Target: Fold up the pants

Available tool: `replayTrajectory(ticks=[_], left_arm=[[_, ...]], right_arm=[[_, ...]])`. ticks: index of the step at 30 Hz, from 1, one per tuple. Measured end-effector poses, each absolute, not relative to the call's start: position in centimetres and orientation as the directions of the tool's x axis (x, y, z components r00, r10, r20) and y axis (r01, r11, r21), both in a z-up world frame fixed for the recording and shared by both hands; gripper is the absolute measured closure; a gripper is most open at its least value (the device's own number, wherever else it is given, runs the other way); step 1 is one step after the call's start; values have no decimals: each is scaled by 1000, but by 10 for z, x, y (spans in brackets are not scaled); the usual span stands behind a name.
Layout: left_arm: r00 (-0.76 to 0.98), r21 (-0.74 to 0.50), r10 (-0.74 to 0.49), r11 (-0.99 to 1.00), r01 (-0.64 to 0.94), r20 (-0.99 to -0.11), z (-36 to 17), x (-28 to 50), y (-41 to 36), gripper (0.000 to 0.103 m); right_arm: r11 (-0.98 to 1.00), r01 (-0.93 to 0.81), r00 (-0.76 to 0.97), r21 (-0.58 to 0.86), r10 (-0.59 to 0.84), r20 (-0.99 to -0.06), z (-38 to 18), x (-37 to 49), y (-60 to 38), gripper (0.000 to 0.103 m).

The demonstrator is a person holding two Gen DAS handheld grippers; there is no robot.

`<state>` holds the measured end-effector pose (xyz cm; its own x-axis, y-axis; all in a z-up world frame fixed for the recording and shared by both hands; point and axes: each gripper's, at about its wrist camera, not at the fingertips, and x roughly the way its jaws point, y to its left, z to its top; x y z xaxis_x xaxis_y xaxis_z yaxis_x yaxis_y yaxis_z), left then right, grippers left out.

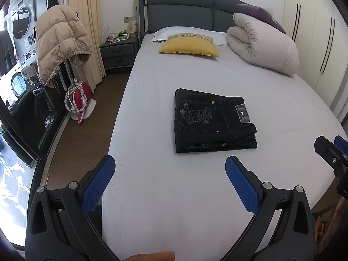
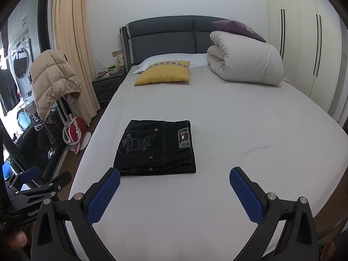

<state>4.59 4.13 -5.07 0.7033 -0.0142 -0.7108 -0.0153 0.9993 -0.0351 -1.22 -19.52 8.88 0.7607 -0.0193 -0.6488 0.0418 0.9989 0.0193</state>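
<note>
Both views are taken from the foot of the bed [image 1: 152, 108], raised above it and faced toward the headboard [image 1: 184, 10]. The left wrist view is set further left, the right wrist view further right. The folded pants [image 1: 214, 121] and yellow pillow [image 2: 163, 72] are shared, at middle distance.

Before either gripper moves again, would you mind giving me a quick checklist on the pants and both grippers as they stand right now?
1. Pants folded into a compact rectangle: ok.
2. Pants lying on the bed sheet, away from its edges: ok.
3. Left gripper open and empty: ok.
4. Right gripper open and empty: ok.
5. Both grippers short of the pants, not touching: ok.
6. Layers underneath lying even: cannot tell; the near right edge looks slightly uneven.
</note>
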Motion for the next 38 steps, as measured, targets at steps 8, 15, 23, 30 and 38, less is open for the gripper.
replayTrajectory(ticks=[8, 15, 23, 30, 38], left_arm=[[704, -35, -15, 999, -15, -710, -51, 46, 42, 0], [702, -33, -13, 999, -14, -712, -51, 46, 42, 0], [701, -35, -13, 999, -17, -713, -54, 45, 43, 0], [690, -36, -12, 999, -20, -723, -60, 46, 46, 0], [693, -28, -9, 999, -16, -721, -62, 46, 50, 0]], right_arm=[[999, 39, 757, 18, -17, -653, 88, -12, -194, 0], [999, 39, 757, 18, -17, -654, 88, -12, -193, 0], [999, 35, 753, 19, -14, -658, 82, -15, -193, 0], [999, 34, 750, 20, -12, -662, 77, -16, -193, 0], [999, 30, 739, 31, -1, -674, 74, -14, -201, 0]])
